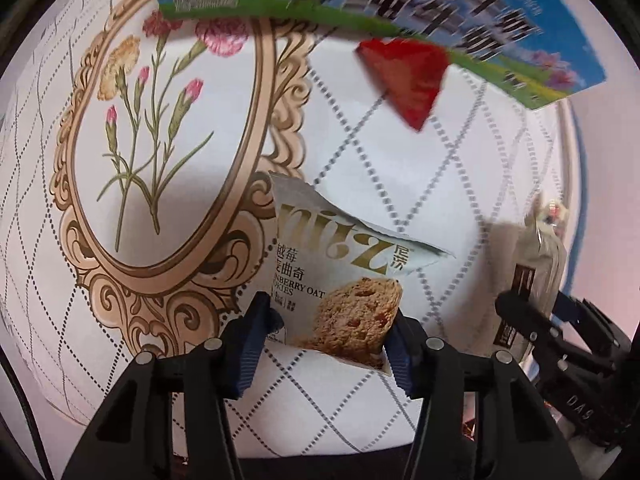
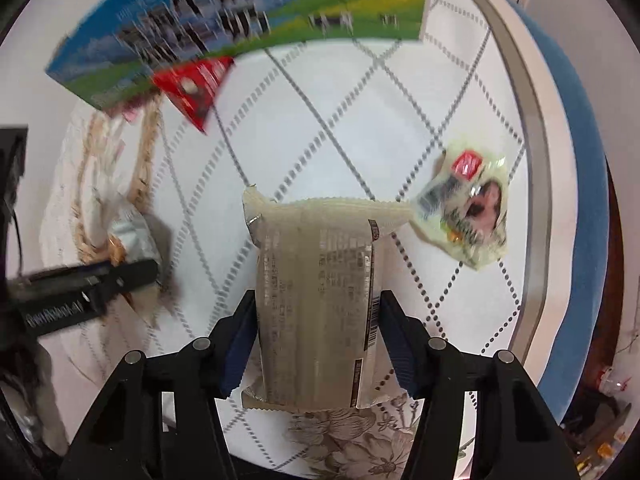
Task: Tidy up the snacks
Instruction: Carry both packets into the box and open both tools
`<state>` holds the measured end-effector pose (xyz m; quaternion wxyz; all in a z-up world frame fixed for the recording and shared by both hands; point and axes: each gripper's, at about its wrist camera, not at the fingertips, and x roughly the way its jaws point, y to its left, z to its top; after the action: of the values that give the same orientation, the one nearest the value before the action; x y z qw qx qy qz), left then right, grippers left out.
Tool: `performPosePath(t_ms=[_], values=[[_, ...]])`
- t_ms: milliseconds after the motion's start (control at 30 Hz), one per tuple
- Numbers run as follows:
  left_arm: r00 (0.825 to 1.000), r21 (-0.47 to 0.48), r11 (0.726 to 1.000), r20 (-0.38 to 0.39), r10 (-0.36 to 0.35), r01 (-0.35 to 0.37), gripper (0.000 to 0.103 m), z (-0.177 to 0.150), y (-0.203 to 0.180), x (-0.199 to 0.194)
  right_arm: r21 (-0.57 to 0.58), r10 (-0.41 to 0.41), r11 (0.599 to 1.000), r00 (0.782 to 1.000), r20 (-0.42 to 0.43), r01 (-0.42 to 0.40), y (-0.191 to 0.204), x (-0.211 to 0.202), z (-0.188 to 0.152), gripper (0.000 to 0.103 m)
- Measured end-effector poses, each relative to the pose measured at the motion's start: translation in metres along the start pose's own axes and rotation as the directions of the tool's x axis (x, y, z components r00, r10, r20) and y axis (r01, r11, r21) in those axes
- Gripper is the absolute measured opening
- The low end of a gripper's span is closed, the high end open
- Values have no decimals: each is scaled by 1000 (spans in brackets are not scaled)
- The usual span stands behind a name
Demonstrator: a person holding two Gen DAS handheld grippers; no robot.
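Snacks number four in sight, plus one box. The left tongs (image 1: 328, 344) pinch a cranberry oat cookie packet (image 1: 340, 280) by its lower end, blue pads pressed on both sides, the packet lifted over the tabletop (image 1: 400, 160) with its quilted white cloth and a gold-framed flower print. The right tongs (image 2: 316, 340) are closed on a pale beige wrapper (image 2: 316, 280) printed with small text and a barcode (its front is turned away, so I cannot tell what is inside), held above the same cloth.

Two more packets lie loose. One red triangular packet (image 2: 192, 88) sits just beside the edge of the blue-and-green box (image 2: 224, 16), which stands at the far side of the cloth. One small pale green packet (image 2: 464, 208) with a red label lies near the grey rim of the tabletop, apart from the rest.
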<state>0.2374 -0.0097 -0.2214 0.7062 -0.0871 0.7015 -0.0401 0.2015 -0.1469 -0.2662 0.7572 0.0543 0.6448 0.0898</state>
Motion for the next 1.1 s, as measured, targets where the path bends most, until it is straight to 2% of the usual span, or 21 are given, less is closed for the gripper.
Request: performPosePath(t_ms=[133,300,400,500,600,733,800,900,1000,1033,1067,1100], values=[[996,-3,998,65,-67,67,51,2,-9,-45,12,61,998,996,58,-62,4,-32,17,61],[967,28,989,206,-151,149,51,27,-26,-128,7,131,991,981,142,-134,1,-84,47,61],[953,65,991,274,-128,114,51,57,-26,-165,-8,167,986,965,203,-169,4,-115,76,61],[950,88,996,313,-21,-8,51,95,-31,-181,-30,168,986,951,258,-166,9,-138,115,61],[953,107,985,287,100,-135,51,137,-15,-164,-43,151,988,945,289,-145,18,-143,156,62],[953,131,958,201,226,-254,51,172,5,-119,-53,137,990,957,256,-127,22,-127,219,62],[950,130,947,156,272,-292,51,184,12,-105,-54,116,993,964,240,-106,25,-117,240,62],[953,136,944,92,289,-300,53,198,20,-79,-63,84,995,977,197,-73,32,-95,269,62],[952,128,943,67,300,-306,53,203,16,-70,-62,69,996,985,160,-60,34,-74,293,64],[952,115,945,60,301,-306,56,204,17,-67,-60,70,996,988,139,-62,34,-64,300,66],[951,105,945,51,306,-310,67,206,18,-65,-54,70,996,991,118,-64,33,-57,306,83],[952,99,947,44,301,-304,71,208,20,-63,-48,72,997,993,98,-68,32,-49,312,94]])
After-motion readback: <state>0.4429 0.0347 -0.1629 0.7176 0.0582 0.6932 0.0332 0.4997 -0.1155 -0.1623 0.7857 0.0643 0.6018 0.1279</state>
